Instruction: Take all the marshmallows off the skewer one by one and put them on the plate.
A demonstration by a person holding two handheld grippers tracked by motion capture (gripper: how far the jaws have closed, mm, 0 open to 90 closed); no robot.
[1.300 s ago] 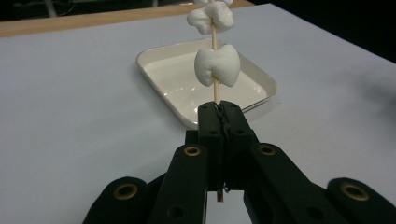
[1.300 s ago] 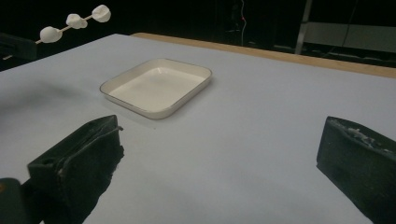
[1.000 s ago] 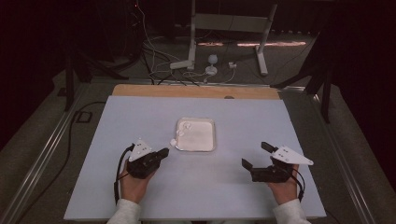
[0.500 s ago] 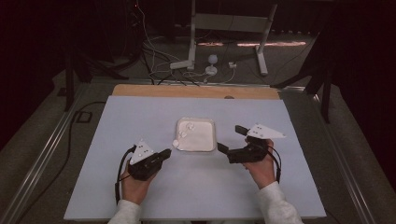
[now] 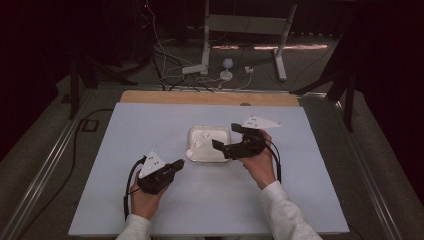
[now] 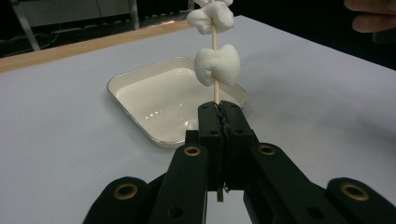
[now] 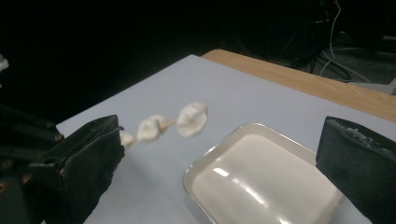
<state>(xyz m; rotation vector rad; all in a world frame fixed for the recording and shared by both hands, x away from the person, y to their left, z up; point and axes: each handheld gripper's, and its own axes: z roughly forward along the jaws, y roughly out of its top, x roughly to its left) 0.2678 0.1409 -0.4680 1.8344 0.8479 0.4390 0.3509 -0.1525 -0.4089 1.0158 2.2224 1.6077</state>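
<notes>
**Skewer clamped at left, right jaws wide over the tray**

The left gripper (image 5: 176,165) sits on the near left part of the counter (image 5: 125,140), its jaws pressed tight on the lower end of a thin wooden skewer (image 6: 215,86). In the left gripper view the skewer rises straight out of the closed jaws, with a short stub poking out below them. Marshmallows are threaded on it: one (image 6: 217,64) a little above the jaw tips, another (image 6: 211,17) higher up, and more at the top edge of that view. In the high view the skewer's loaded end reaches toward the near left corner of the tray (image 5: 220,157).

The tray is shallow, white and square with rounded corners; it lies in the middle of the counter, and its inside is glossy.

The right gripper (image 5: 226,138) hangs at the tray's right side, held in the person's right hand (image 5: 260,162). Its jaws stand wide apart with nothing between the pads. In the right gripper view the tray (image 7: 219,163) lies between the two jaws, and the skewer with its marshmallows (image 7: 191,120) shows blurred beside the left jaw, over the counter just off the tray's rim.
</notes>
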